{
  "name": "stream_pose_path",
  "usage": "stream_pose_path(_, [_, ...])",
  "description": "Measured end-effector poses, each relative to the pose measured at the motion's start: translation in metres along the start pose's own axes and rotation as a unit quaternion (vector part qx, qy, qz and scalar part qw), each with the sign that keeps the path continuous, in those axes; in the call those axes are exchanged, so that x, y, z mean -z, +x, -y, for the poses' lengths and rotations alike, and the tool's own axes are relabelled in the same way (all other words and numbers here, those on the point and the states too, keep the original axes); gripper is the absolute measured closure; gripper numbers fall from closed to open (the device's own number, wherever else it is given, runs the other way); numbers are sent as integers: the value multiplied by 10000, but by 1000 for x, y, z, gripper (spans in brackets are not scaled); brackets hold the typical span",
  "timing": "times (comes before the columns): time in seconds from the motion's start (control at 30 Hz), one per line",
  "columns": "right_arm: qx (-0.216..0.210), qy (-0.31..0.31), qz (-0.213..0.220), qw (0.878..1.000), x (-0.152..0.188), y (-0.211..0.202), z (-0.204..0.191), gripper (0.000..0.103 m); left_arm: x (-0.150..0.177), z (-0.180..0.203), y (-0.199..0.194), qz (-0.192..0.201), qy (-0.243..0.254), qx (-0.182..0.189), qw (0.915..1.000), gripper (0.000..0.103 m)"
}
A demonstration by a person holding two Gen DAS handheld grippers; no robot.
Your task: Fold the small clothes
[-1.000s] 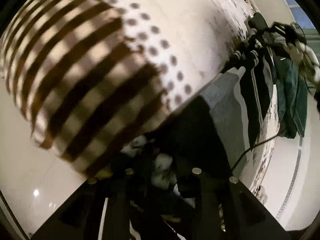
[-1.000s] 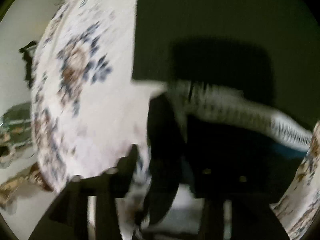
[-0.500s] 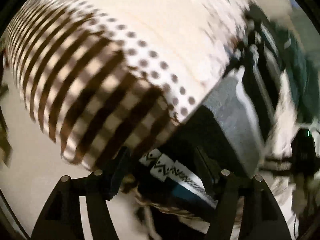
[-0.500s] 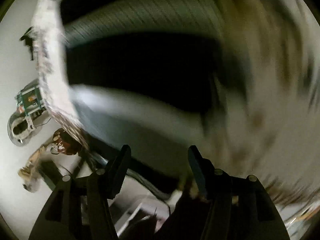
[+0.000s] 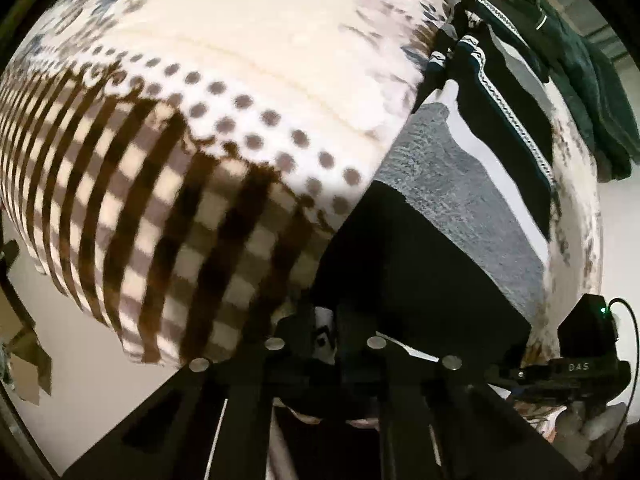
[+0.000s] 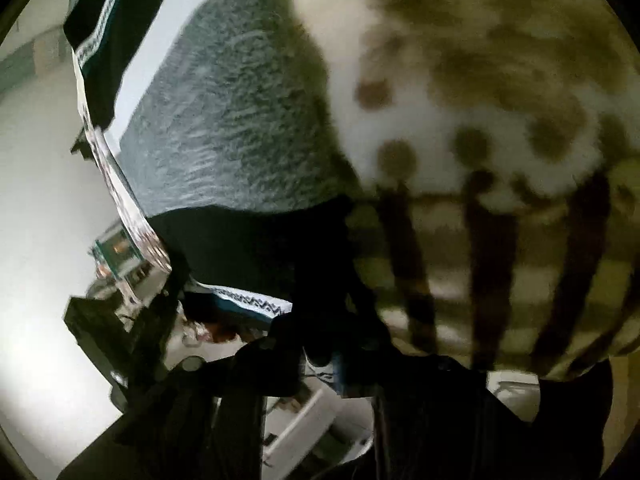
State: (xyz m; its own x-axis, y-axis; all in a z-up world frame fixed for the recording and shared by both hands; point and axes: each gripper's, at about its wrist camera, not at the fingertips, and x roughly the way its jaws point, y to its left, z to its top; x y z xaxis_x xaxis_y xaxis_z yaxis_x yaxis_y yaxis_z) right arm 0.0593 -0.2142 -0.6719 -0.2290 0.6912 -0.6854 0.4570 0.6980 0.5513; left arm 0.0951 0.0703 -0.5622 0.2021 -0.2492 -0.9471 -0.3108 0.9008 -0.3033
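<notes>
A small black garment [image 5: 400, 264] with a white zigzag-patterned trim [image 6: 256, 302] lies at the near corner of a bed, partly on a grey knitted cloth [image 5: 460, 184]. My left gripper [image 5: 326, 332] points steeply down, its jaws closing tight on a white-and-black bit of that garment's edge. In the right wrist view the black garment [image 6: 248, 248] sits below the grey cloth [image 6: 240, 100]. My right gripper [image 6: 320, 356] is dark and blurred there, its jaws closing on the same garment's edge.
A fleece blanket [image 5: 180, 140] with brown checks, dots and flowers covers the bed. More black trimmed clothes [image 5: 508, 112] and dark green ones [image 5: 588, 80] lie at the far right. A black device with a green light [image 5: 584, 332] sits at the right. Pale floor [image 5: 48, 320] borders the bed.
Both grippers stood open half a second ago and are now closed on the black garment's edge. The right one swept across the bed to this near corner; the left barely shifted.
</notes>
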Motion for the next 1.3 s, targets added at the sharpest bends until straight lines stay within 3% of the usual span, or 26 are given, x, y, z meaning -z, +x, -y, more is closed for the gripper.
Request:
stream_pose_path(0.13, [475,-146,18,9988,23,-12,-5,96,13,-7,-1,-364,75,305,9988,96])
stream_pose_path(0.23, [624,87,-44,9980,16,-7,-2,95,13,-9,1,-698,203,442,9964,96])
stream_pose_path(0.27, [717,91,-180,9972,9,-7,-2,93,5,-6,2,-835,240,452,9952,92])
stream_pose_path(0.33, [927,59,-392,9949,-1,-12,-12,81,-15,0,-2,-1076,409,351,9927,91])
stream_pose_path(0.4, [973,-115,-312,9947,-5,-29,-20,65,-37,8,-16,-1056,585,280,9923,68])
stream_pose_path(0.47, [994,-184,-71,9949,-16,-63,-31,46,-70,19,-31,-869,747,606,9916,47])
stream_pose_path(0.5, [932,-183,65,9955,-22,-76,-36,45,-93,28,-36,-721,811,738,9914,41])
stream_pose_path(0.6, [686,-176,660,9953,-60,-122,-56,45,-159,65,-33,-417,998,1276,9859,40])
stream_pose_path(0.7, [559,-317,1438,9875,-111,-163,-83,45,-227,112,-12,-95,1348,1591,9780,40])
stream_pose_path(0.73, [581,-354,1762,9820,-132,-176,-92,45,-238,120,-3,-54,1445,1599,9765,40])
stream_pose_path(0.83, [585,-362,2188,9733,-175,-196,-108,45,-279,165,38,-62,1775,1617,9707,41])
stream_pose_path(0.87, [501,-337,2285,9717,-189,-202,-110,45,-285,173,51,-114,1868,1562,9698,44])
stream_pose_path(0.9, [429,-301,2350,9706,-200,-205,-111,45,-289,177,60,-150,1945,1495,9693,58])
stream_pose_path(0.93, [374,-244,2376,9703,-209,-208,-111,45,-291,180,72,-198,2048,1321,9696,89])
stream_pose_path(1.07, [216,-4,2384,9709,-231,-218,-106,45,-291,152,58,8,1890,1572,9693,91])
stream_pose_path(1.13, [97,21,2357,9718,-235,-213,-105,45,-296,135,52,54,1815,1487,9721,91])
stream_pose_path(1.3, [134,-124,2522,9675,-256,-222,-120,45,-308,141,56,-321,1778,1695,9688,85])
